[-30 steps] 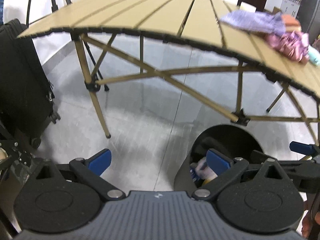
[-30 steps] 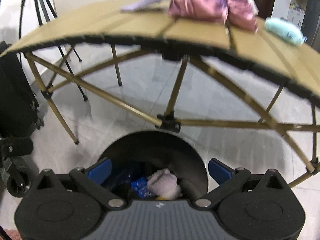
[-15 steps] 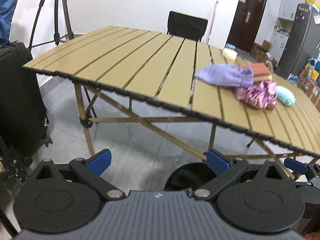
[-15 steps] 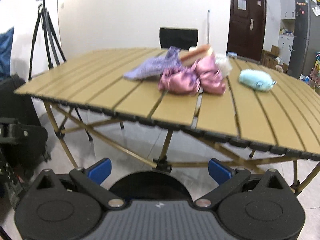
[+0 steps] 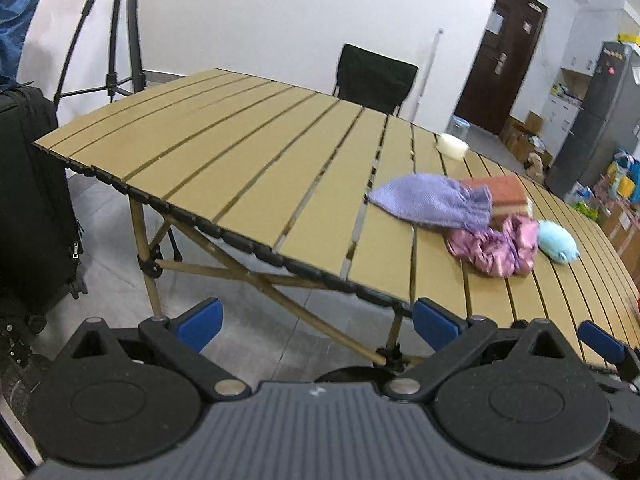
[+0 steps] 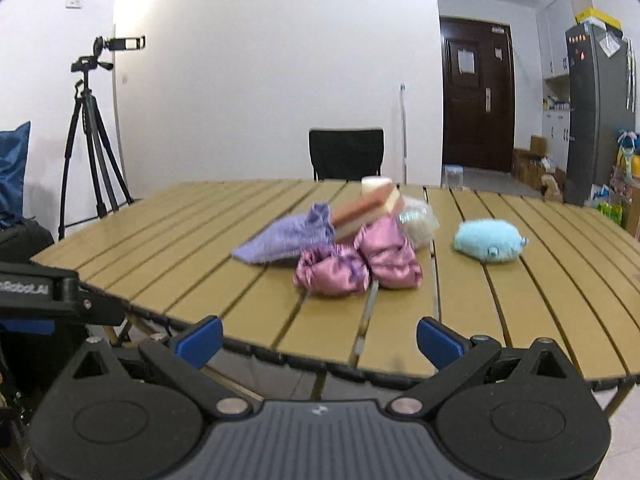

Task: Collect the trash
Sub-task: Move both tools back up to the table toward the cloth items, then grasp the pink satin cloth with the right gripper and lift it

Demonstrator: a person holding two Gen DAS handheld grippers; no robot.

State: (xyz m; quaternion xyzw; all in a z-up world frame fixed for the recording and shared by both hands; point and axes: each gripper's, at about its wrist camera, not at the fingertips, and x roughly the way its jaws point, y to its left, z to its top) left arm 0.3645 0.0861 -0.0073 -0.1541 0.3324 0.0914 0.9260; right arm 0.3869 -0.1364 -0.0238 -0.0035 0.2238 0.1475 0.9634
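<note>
Both grippers [image 5: 316, 318] [image 6: 318, 336] spread, empty | pink wrapper [image 6: 356, 266] on table [image 6: 520, 300]: light, crinkly, slippery | pinch raised fold

Slatted table [image 6: 460, 312] ahead. On it, a cluster: knit pouch [image 6: 286, 238] left, sponge [image 6: 366, 208] resting on it, crumpled cloth [image 6: 356, 262] in front, plastic wrap [image 6: 418, 220] behind the cloth. Plush toy [image 6: 488, 240] lies apart to the right. Chair [image 6: 346, 154] behind table, tripod [image 6: 90, 140] far left.
</note>
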